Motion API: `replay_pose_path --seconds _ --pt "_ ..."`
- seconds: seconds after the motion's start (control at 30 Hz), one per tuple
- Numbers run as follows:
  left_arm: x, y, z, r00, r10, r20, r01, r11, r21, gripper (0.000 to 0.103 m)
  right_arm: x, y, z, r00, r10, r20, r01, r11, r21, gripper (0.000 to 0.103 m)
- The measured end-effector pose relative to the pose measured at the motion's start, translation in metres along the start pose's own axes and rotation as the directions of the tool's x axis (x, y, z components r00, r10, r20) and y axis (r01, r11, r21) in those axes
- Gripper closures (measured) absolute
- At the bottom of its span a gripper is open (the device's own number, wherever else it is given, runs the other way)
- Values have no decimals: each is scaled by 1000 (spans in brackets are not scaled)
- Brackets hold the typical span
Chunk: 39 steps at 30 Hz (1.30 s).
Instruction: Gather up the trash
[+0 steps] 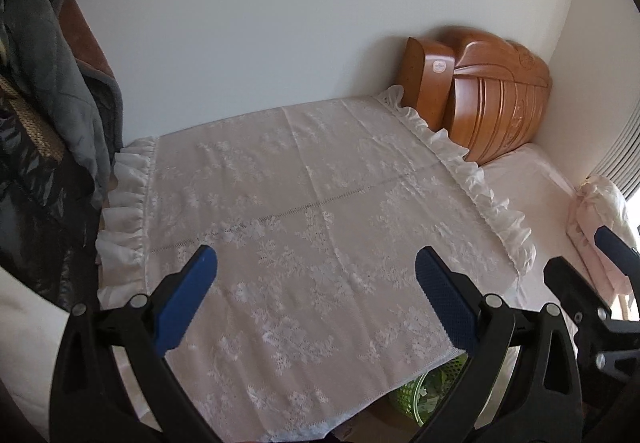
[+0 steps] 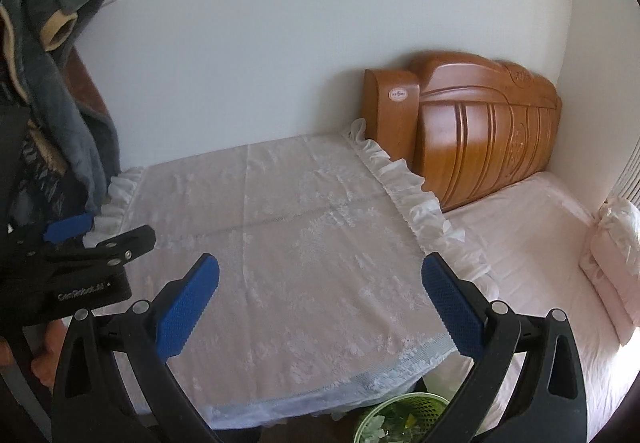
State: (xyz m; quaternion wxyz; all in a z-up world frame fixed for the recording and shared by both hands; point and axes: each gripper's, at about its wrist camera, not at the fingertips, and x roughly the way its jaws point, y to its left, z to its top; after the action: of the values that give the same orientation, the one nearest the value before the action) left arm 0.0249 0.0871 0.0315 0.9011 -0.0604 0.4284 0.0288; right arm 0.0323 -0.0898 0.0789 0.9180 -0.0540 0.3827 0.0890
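My left gripper (image 1: 316, 263) is open and empty, held above a table covered with a white lace cloth (image 1: 304, 203). My right gripper (image 2: 320, 275) is open and empty too, above the same cloth (image 2: 280, 227). A green mesh bin (image 2: 404, 419) with crumpled scraps inside stands on the floor below the table's near right corner; part of it shows in the left wrist view (image 1: 424, 391). I see no loose trash on the cloth. The left gripper shows at the left of the right wrist view (image 2: 80, 233).
A wooden headboard (image 2: 480, 135) stands against the wall behind a bed with a pink sheet (image 2: 532, 255) and a folded quilt (image 2: 616, 255). Dark clothes (image 1: 48, 91) hang at the left beside the table. A white wall is behind.
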Motion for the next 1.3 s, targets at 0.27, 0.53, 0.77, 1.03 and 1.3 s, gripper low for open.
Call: replay_pose_path --seconds 0.27,0.53,0.77,1.03,1.3 --pt "-9 -7 -3 1000 15 3 -15 1000 6 8 -8 -5 -7 1000 26 2 -26 999 19 2" --pt "-6 -10 -2 1000 16 -5 -16 1000 18 8 -5 -8 -12 1000 24 -10 -24 999 41 2" --pt "-4 -11 0 1000 9 -4 -9 1000 19 8 -3 -8 -14 999 24 -21 -23 999 45 2" --pt "0 -13 3 1000 7 -11 -6 1000 31 8 -2 -10 -14 999 30 -25 -28 998 54 2" --pt "2 -13 4 1000 7 -18 -6 999 37 8 1 -11 -16 999 25 -33 -23 998 56 2"
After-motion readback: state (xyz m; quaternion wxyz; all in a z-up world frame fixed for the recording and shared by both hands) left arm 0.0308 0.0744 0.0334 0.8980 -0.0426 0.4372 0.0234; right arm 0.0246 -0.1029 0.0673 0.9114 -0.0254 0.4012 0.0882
